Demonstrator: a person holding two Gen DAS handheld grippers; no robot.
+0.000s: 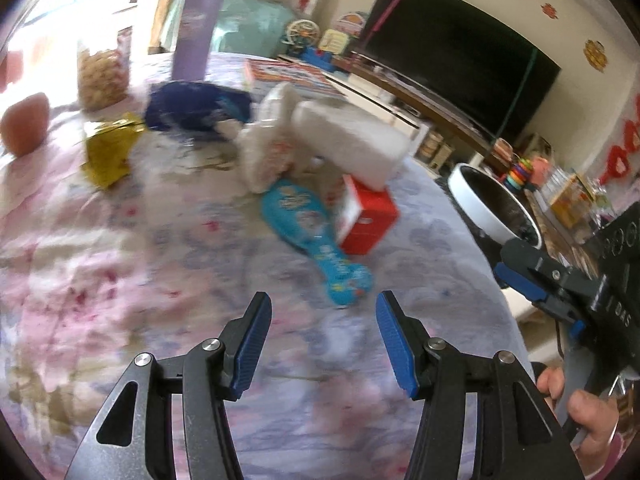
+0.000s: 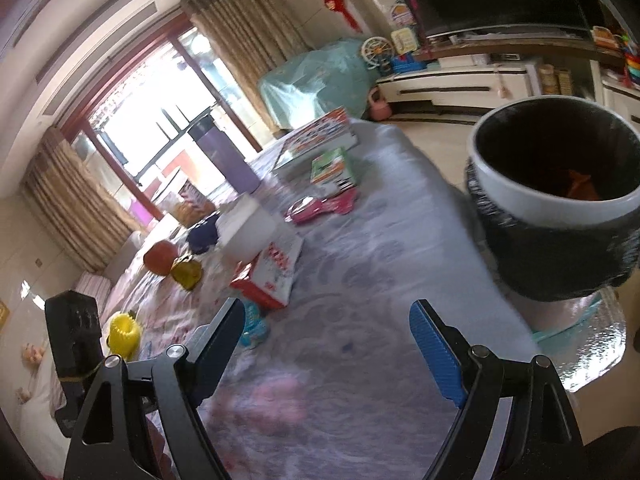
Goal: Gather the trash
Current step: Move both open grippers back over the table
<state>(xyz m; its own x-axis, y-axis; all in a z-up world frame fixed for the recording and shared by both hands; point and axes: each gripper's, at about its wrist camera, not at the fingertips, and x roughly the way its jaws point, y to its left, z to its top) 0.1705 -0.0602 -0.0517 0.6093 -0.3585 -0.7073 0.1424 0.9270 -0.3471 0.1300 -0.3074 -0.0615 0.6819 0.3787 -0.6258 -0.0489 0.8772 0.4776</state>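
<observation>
My left gripper (image 1: 324,320) is open and empty above the floral tablecloth (image 1: 120,280). Just ahead of it lie a light-blue snack wrapper (image 1: 312,236), a red and white carton (image 1: 366,218), and a white tissue pack (image 1: 352,140). A yellow crumpled wrapper (image 1: 110,152) and a dark blue bag (image 1: 192,106) lie further back. My right gripper (image 2: 328,332) is open and empty over the cloth. A white-rimmed trash bin (image 2: 556,200) with a black liner stands at its right; it also shows in the left wrist view (image 1: 494,204). The red carton (image 2: 268,276) and a pink wrapper (image 2: 316,208) lie ahead.
A purple flask (image 1: 198,24), a jar of snacks (image 1: 102,76) and an orange fruit (image 1: 26,122) stand at the back. A flat printed box (image 2: 316,140) and a green box (image 2: 332,168) lie far off. A yellow toy (image 2: 122,334) sits left. The table edge runs along the right.
</observation>
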